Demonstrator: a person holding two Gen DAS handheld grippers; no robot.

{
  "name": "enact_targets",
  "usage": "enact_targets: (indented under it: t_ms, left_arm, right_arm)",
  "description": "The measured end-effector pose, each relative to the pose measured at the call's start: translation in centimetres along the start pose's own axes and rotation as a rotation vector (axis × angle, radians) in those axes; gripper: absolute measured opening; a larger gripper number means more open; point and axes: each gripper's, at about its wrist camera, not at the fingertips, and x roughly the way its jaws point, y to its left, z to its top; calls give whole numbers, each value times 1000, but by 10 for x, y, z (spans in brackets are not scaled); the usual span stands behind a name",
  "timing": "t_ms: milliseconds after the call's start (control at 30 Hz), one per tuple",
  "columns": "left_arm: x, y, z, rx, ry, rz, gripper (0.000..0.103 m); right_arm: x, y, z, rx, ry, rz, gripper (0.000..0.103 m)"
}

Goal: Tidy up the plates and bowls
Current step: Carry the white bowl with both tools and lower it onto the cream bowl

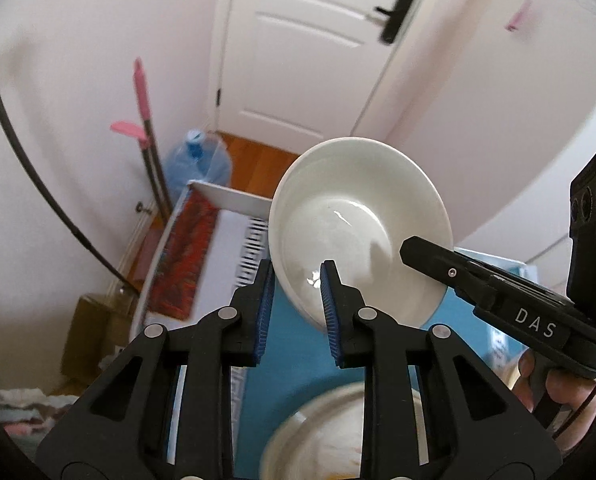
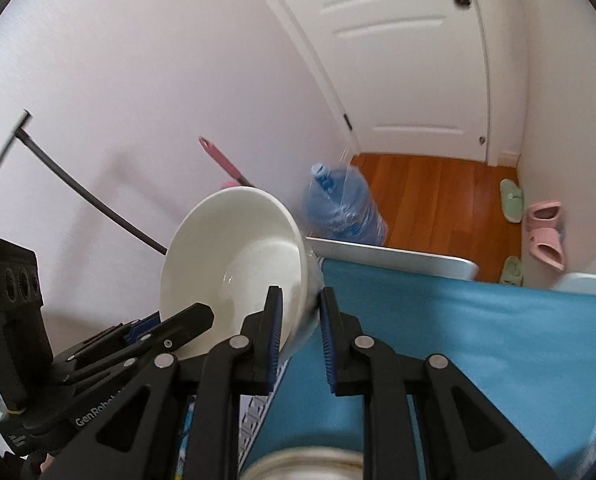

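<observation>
White ceramic bowl (image 1: 357,216) is held in the air, tilted, above the blue table (image 2: 477,320). Left gripper (image 1: 298,300) and right gripper (image 2: 299,328) each have jaws clamped on opposite rim sections, probably to steady the load. A second dish (image 1: 337,432) sits on the table below

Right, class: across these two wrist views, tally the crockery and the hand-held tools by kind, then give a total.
White bowl, held up: 1
Dish on the blue mat, blurred: 1
Tools, left tool and right tool, both gripping the bowl's rim: 2
Total: 4
</observation>
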Motion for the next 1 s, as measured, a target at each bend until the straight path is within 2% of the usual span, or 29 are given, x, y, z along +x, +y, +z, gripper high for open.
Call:
enact_targets:
  t_ms: [267,500,700,900,1000]
  left_arm:
    - [-46,-112,-46,86,-46,-74,21]
    - [-48,-203,-106,132,12,-143,21]
    - [-21,-261,-154,188,137,-176,21]
    - [11,-287,-186,240,262,-179,21]
    - [20,-292,-196,262,294,-172,21]
  right_arm:
    - [-118,-44,-40,31,-73,-54,17]
    - [-200,-108,-94,91,-88,-137,17]
    - [-226,-159,-138,169,-31,-212,17]
    - [-229,-200,-174,273,19,-244,17]
    - [-225,-210,-183,299,37,-250,17]
